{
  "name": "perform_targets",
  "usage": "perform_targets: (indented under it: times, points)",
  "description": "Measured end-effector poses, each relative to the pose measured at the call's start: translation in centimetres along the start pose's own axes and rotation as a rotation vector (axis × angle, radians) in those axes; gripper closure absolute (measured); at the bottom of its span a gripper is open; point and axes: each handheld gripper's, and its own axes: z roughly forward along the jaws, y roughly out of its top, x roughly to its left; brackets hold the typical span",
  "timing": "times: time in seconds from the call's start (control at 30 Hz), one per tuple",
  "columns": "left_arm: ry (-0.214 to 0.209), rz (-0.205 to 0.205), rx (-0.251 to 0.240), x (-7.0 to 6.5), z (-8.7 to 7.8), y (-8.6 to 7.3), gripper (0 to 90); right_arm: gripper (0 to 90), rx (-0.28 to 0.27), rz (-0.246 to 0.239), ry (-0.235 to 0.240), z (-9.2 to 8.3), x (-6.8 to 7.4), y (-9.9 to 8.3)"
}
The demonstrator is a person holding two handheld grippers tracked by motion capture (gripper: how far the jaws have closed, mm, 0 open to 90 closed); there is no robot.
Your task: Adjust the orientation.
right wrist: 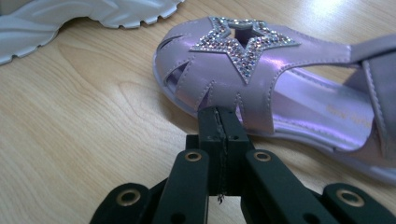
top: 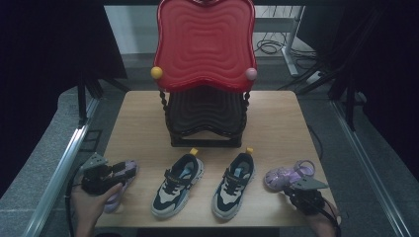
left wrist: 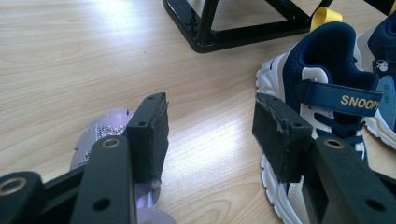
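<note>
A lilac sandal with a glittery star lies at the table's front right. My right gripper is shut with nothing between its jaws, and its tips sit right against the side of that sandal's toe. The matching sandal lies at the front left, partly under my left gripper. That gripper is open with only bare wood between its pads, and the sandal shows below its left jaw.
Two navy and white sneakers stand side by side between the sandals; one is close to my left gripper's right jaw. A black shoe rack with a red wavy top stands mid-table. Bare wood lies left of it.
</note>
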Motion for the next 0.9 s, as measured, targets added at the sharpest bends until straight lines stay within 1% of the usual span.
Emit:
perform_targets:
  times: [0.03,0.23,0.47,0.6,0.67,0.87,0.9]
  points:
    - [0.001,-0.002,0.001,0.1,0.0,0.0,45.9,89.7,-0.001,0.007,-0.007,0.1,0.2,0.2]
    - [0.003,-0.006,0.002,0.2,0.0,-0.1,45.9,89.7,0.013,0.006,-0.025,0.6,0.8,0.7]
    - [0.002,-0.009,0.009,0.3,0.1,-0.2,45.9,89.6,0.014,0.008,-0.026,0.9,1.2,1.1]
    - [0.002,-0.01,0.008,0.4,0.0,-0.2,45.9,89.7,0.012,0.002,-0.034,1.1,1.5,1.5]
    - [0.003,-0.011,0.007,0.5,0.0,-0.2,45.8,89.7,0.003,-0.014,-0.051,1.3,1.9,1.9]
    - [0.01,-0.022,-0.003,0.9,-0.4,-0.3,45.8,89.7,-0.002,-0.019,-0.049,2.0,2.3,2.6]
    - [0.01,-0.024,-0.004,1.0,-0.4,-0.4,45.8,89.7,0.003,-0.018,-0.055,2.2,2.5,2.9]
